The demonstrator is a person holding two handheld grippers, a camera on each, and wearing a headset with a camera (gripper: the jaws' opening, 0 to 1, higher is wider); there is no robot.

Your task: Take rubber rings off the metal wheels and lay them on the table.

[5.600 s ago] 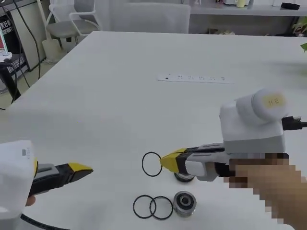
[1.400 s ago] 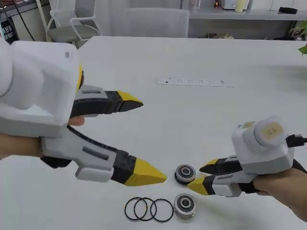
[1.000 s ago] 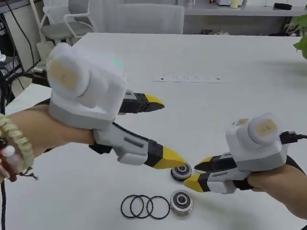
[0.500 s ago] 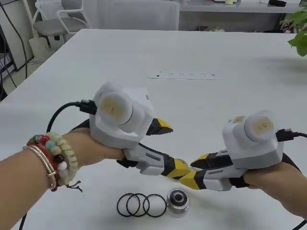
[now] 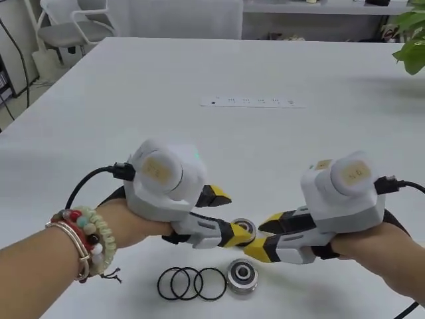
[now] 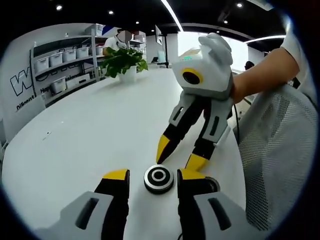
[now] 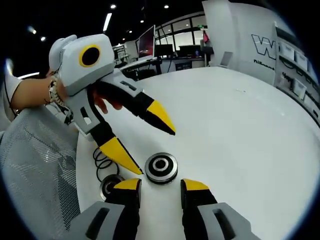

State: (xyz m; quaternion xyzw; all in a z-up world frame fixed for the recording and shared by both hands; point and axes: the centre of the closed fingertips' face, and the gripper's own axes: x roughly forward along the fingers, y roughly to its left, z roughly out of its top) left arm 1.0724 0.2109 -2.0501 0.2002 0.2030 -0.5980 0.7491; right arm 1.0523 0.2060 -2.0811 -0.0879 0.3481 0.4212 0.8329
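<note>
A metal wheel (image 5: 243, 227) with a dark band round its rim lies flat on the white table (image 5: 279, 153). My left gripper (image 5: 232, 216) is open and straddles it from the left. My right gripper (image 5: 260, 236) is open too, its tips right at the wheel's right side. In the left gripper view the wheel (image 6: 158, 179) sits between my own jaws. It lies just ahead of my tips in the right gripper view (image 7: 161, 167). A second wheel (image 5: 242, 276) lies nearer me, with three loose black rubber rings (image 5: 191, 284) in a row to its left.
A white power strip (image 5: 254, 102) lies flat at mid table. Chairs (image 5: 66, 26) stand past the far left corner and a plant (image 5: 410, 54) at the far right. The left gripper's cable (image 5: 85, 183) trails off to the left.
The left gripper swung in from the left and came down, its open jaws now astride the wheel. The right gripper stayed at the wheel's right side. The camera shifted.
</note>
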